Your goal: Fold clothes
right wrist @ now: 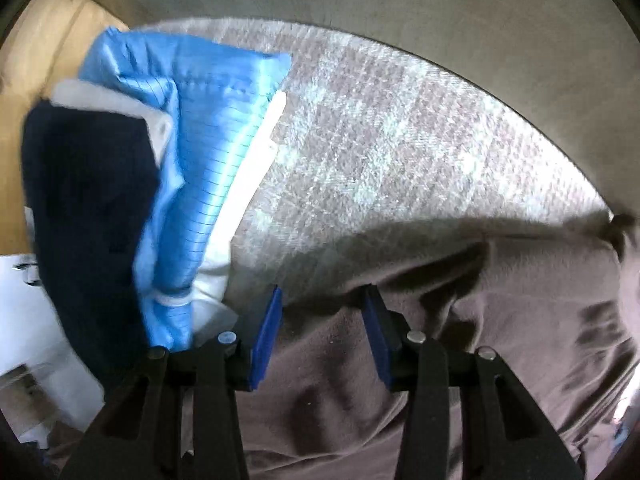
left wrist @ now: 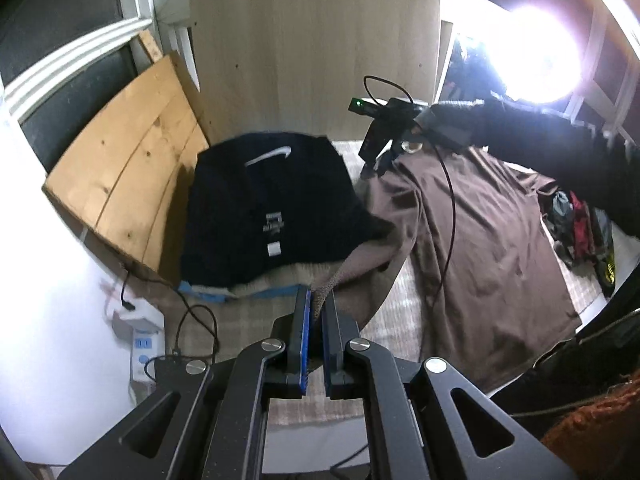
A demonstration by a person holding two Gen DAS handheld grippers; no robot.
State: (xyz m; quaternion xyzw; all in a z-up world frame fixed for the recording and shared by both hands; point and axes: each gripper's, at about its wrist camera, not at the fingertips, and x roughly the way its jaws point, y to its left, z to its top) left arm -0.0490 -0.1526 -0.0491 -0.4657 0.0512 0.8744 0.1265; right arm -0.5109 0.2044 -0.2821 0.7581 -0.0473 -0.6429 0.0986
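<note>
In the left wrist view, the left gripper is seen clamped nearly shut on a corner of the brown shirt, which is spread over the checked blanket from the centre out to 3 o'clock. A folded pile topped by a black shirt is found at 10 o'clock, against the wooden boards. In the right wrist view, the right gripper is held partly open with nothing gripped, just above the brown shirt's edge at 6 o'clock, and a blue garment is seen in the pile at 9 o'clock.
</note>
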